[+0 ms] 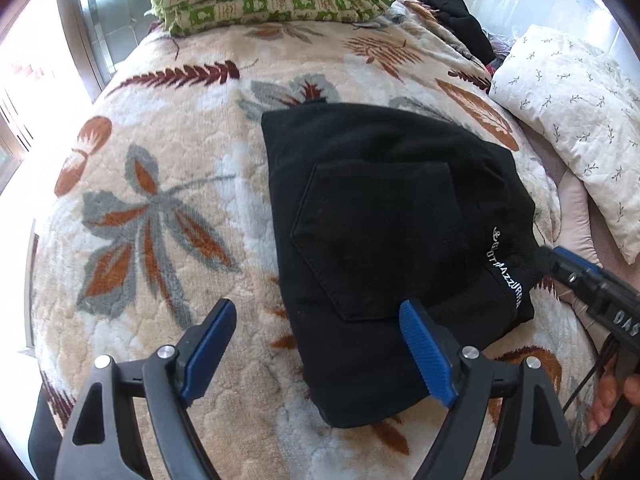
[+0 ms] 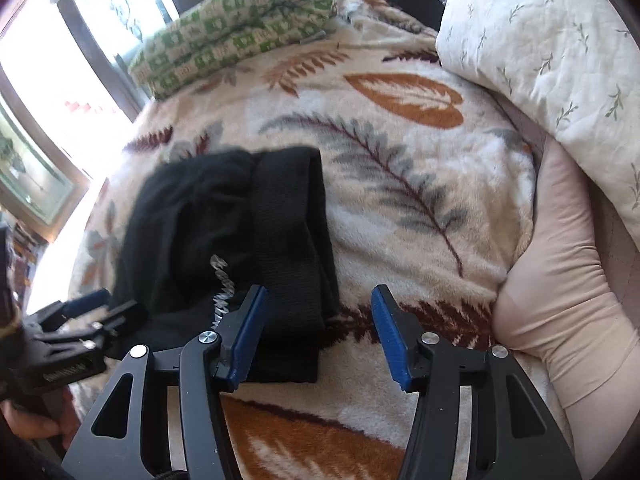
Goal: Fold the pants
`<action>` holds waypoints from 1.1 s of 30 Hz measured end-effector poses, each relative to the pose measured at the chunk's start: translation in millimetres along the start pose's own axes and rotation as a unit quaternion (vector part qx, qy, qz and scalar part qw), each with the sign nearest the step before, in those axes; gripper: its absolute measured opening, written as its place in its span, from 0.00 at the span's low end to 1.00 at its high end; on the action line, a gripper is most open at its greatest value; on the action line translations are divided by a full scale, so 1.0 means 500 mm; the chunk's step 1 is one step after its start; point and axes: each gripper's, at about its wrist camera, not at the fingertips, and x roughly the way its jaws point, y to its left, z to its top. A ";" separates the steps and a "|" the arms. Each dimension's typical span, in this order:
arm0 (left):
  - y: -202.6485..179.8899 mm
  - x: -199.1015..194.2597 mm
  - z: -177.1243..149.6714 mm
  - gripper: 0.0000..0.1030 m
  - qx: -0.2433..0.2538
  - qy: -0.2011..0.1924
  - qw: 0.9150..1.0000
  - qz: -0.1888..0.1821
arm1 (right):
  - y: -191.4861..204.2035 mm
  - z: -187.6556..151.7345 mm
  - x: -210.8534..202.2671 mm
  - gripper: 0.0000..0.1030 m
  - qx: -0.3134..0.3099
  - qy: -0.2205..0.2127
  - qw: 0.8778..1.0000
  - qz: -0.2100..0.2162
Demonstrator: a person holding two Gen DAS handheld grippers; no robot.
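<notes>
Black pants (image 1: 384, 248): folded compact, pocket up, on the leaf-print blanket (image 1: 160, 208) for a flat base. Left claw (image 1: 320, 352): open, empty. Right claw (image 2: 316, 336): open beside the fold, empty.

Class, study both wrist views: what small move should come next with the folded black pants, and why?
Probably back the right gripper away: the black fabric pants already lie in a compact fold on the leaf-patterned fleece blanket, and the left gripper is open too.
</notes>
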 end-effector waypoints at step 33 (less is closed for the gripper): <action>0.023 0.002 -0.016 0.83 -0.028 -0.009 0.999 -0.030 | 0.004 -0.031 0.023 0.29 0.015 0.013 0.999 0.039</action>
